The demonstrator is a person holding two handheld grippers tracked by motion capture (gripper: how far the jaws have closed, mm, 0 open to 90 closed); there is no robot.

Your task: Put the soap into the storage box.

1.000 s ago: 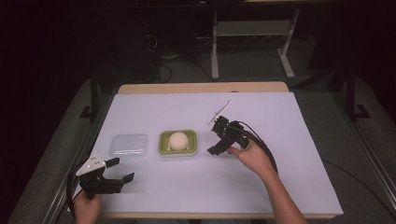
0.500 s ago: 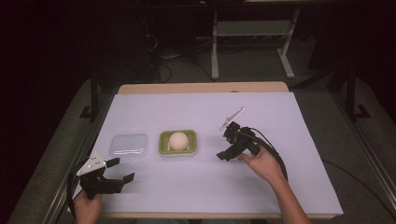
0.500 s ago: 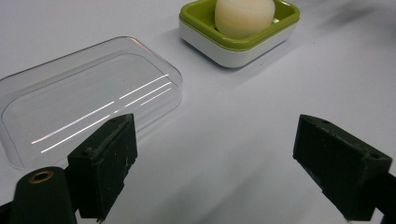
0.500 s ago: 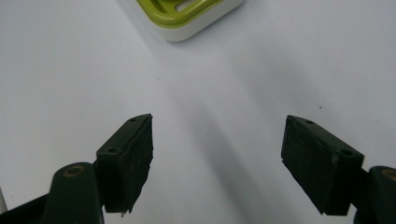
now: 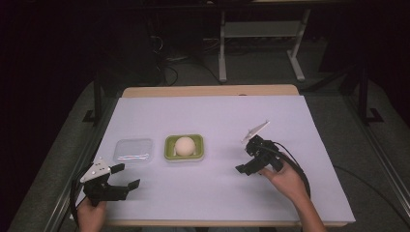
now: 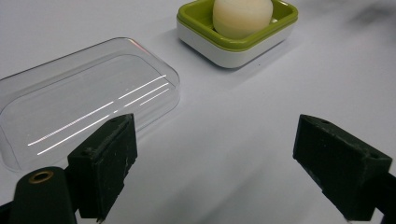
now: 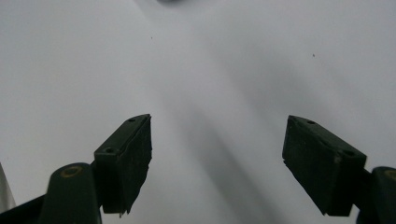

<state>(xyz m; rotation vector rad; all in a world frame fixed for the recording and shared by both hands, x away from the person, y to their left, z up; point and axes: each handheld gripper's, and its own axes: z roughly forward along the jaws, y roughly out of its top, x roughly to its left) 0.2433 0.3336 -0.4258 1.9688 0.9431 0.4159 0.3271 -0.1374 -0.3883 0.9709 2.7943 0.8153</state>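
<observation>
A green and white dish (image 5: 183, 148) (image 6: 238, 35) sits mid-table with a pale round ball (image 5: 184, 144) (image 6: 242, 16) in it. Just left of it lies a clear plastic lid (image 5: 133, 151) (image 6: 79, 105), flat on the white table (image 5: 203, 121). My left gripper (image 5: 125, 176) (image 6: 215, 172) hovers open at the front left corner, a short way in front of the lid, with nothing between its jaws. To the right of the dish, my right gripper (image 5: 245, 159) (image 7: 217, 163) is open over bare table, jaws pointing down and left.
A black cable (image 5: 295, 169) trails from the right gripper along the forearm. The table's wooden far edge (image 5: 208, 91) borders a dark floor with a white metal stand (image 5: 261, 34) behind. The front edge runs close under both hands.
The right gripper has pulled back from beside the dish toward the front right, still open. The left gripper has stayed put.
</observation>
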